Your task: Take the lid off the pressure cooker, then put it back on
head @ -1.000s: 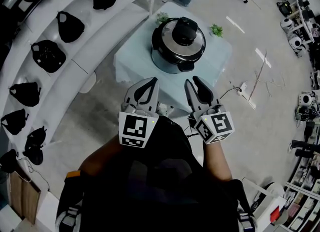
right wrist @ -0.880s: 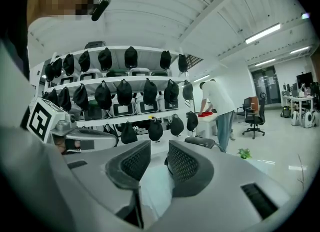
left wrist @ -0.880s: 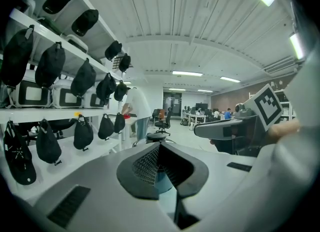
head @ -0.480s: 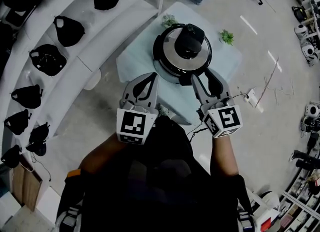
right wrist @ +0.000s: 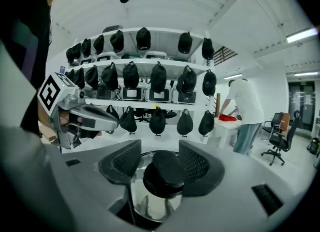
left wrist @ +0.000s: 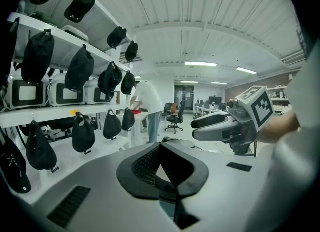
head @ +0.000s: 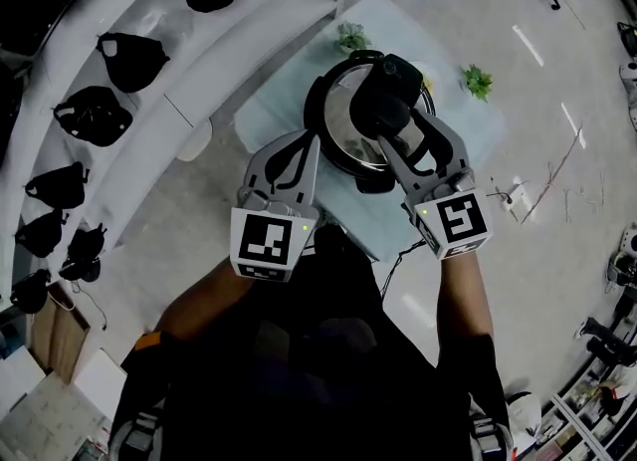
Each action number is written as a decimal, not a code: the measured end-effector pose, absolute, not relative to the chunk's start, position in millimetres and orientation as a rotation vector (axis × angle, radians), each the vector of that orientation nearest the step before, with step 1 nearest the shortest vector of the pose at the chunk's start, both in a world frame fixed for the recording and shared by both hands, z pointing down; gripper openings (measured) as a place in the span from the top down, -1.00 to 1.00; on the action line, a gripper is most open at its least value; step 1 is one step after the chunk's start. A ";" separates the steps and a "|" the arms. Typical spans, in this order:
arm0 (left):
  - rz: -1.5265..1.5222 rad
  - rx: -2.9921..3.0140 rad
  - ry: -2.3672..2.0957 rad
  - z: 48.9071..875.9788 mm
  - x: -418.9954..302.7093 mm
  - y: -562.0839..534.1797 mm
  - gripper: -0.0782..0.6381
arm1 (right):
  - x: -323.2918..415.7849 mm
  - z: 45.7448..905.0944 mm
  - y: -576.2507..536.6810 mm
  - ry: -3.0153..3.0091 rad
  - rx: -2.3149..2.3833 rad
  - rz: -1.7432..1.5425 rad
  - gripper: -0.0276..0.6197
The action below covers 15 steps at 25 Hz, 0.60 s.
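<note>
While the pressure cooker [head: 333,140] sits mid-counter [head: 274,111] in the head view, its lid knob [head: 383,99] lies between the right gripper [head: 400,128] tips; the left gripper [head: 302,145] waits by the pot's near-left side.

Left gripper view: fingers [left wrist: 145,166] closed together, empty.

Right gripper view: fingers [right wrist: 197,163], just opening, stand wide either side of the knob, not pressing it.

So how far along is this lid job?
Nothing done yet: the round steel lid sits on the black pressure cooker. In hand: the right tongs have just been opening, now open around the lid's black knob; left tongs shut, empty. Remaining: gripping, lifting, replacing.
</note>
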<state>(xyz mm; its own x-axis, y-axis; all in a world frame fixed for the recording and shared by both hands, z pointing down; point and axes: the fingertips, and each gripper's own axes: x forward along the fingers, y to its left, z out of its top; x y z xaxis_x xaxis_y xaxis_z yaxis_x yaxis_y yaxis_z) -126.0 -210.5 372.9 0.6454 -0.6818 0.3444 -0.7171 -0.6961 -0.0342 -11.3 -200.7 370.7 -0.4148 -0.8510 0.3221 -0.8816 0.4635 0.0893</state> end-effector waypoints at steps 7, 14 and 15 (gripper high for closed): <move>0.539 2.703 -1.207 388.9 -117.4 -235.0 0.76 | -14.2 402.4 -230.5 -2.412 1.258 0.156 0.04; 0.560 2.657 -1.230 402.6 -111.9 -250.7 0.76 | -21.9 426.0 -247.2 -2.424 1.084 0.169 0.01; 0.565 2.652 -1.232 404.2 -110.6 -252.4 0.76 | -22.7 428.1 -249.3 -2.427 1.063 0.169 0.01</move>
<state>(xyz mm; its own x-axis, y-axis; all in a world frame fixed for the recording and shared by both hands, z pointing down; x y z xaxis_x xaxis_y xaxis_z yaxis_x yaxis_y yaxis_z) -110.6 -252.4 404.2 0.5887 -0.7008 0.4029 -0.7624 -0.6470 -0.0113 -22.7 -249.3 428.1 -0.5816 -0.6599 0.4756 -0.7195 0.6901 0.0777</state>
